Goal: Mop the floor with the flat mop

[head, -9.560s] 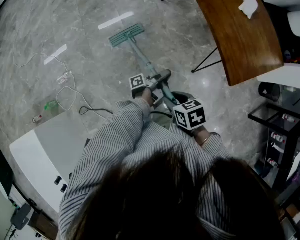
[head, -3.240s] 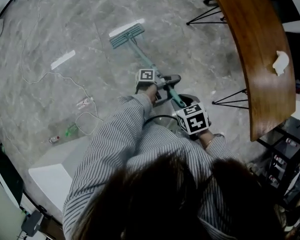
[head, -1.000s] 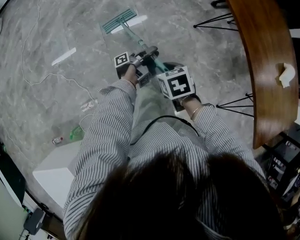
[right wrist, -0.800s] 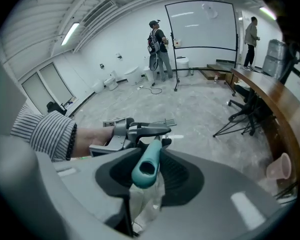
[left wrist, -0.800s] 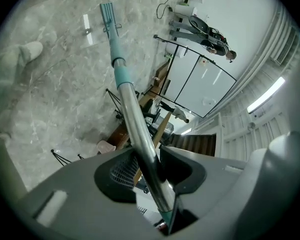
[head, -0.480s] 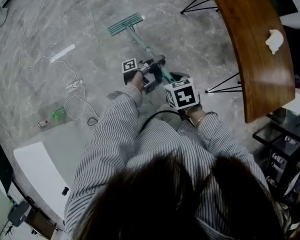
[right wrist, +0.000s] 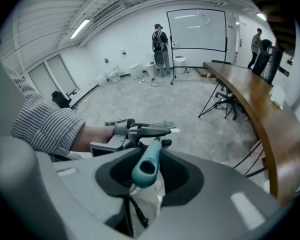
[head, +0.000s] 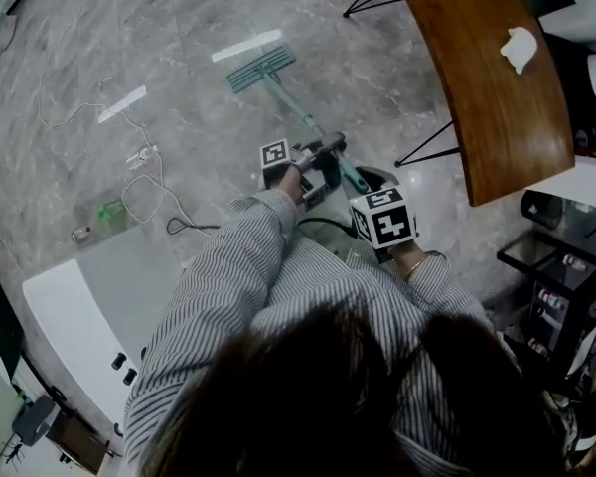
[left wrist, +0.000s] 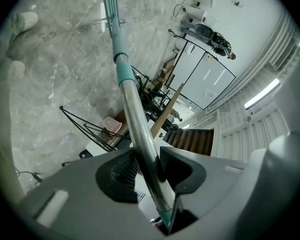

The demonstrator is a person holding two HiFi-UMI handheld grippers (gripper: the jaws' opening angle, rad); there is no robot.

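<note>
Mop head [head: 261, 70] lies flat on floor [head: 99, 38], out ahead of the person, just beside a white strip [head: 246, 46]. Pole [head: 300, 117] slopes back up to both grippers. Left gripper [head: 328, 155] pinches the metal pole lower down, likely the pushing and steering grip. Right gripper [head: 368, 189] is clamped on the teal handle end [right wrist: 146, 165] above it, likely the pivot. The two spaced grips give leverage for strokes.

The left gripper view looks down the pole to the head and shows both jaws tight on the metal. The right gripper view shows the handle tip between its jaws, the left gripper ahead, and people [right wrist: 160, 43] far off. Only the head view shows cable [head: 144, 195] left of the mop and table [head: 487, 87] to the right.
</note>
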